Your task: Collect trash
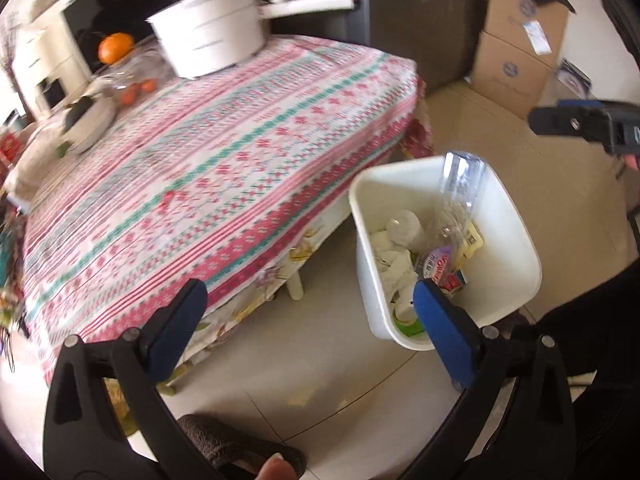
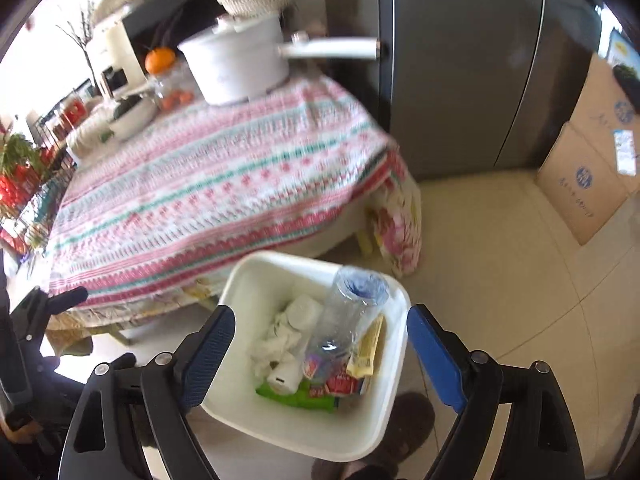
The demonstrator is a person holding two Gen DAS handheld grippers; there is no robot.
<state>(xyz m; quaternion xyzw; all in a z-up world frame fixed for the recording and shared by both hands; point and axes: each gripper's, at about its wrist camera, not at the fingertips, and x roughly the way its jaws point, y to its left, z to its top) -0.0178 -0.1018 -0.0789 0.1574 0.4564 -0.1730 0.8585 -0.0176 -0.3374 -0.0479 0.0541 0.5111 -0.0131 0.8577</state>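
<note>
Seems nearly or wholly finished, judging by the layout: trash gathered in the white bin [image 2: 384,432] on the tiled floor, just beside the corner of the worktop [image 1: 224,184]. Inside, a clear plastic bottle [image 2: 352,312] leaning neck-down against the bin wall, thin-walled and dented; crumpled white tissues [image 2: 276,344], soft and creased; a small white cylindrical container [image 2: 282,378]; a green packet [image 2: 304,400]; glossy printed wrappers in red and purple [image 2: 340,384]; a yellow sachet [image 2: 368,348]. Bin itself smooth hard plastic, squarish with rounded corners, tapering toward the base. Left tool [image 1: 312,332] spread to its widest, blue ribbed pads apart, nothing between them, set off to the side above worktop edge and bin. Right tool [image 2: 320,360] also wide apart and empty, hanging directly over the bin, pads framing the rim without touching. No loose rubbish visible on the striped woven cloth; only household items at the far end: a white enamelled saucepan [image 1: 208,36] with a long handle, an orange [image 1: 115,47], a bowl [image 1: 86,126]. A few pale scraps [image 1: 300,398] on the floor tiles near the worktop, possibly still to be picked up, though too blurred to identify.
</note>
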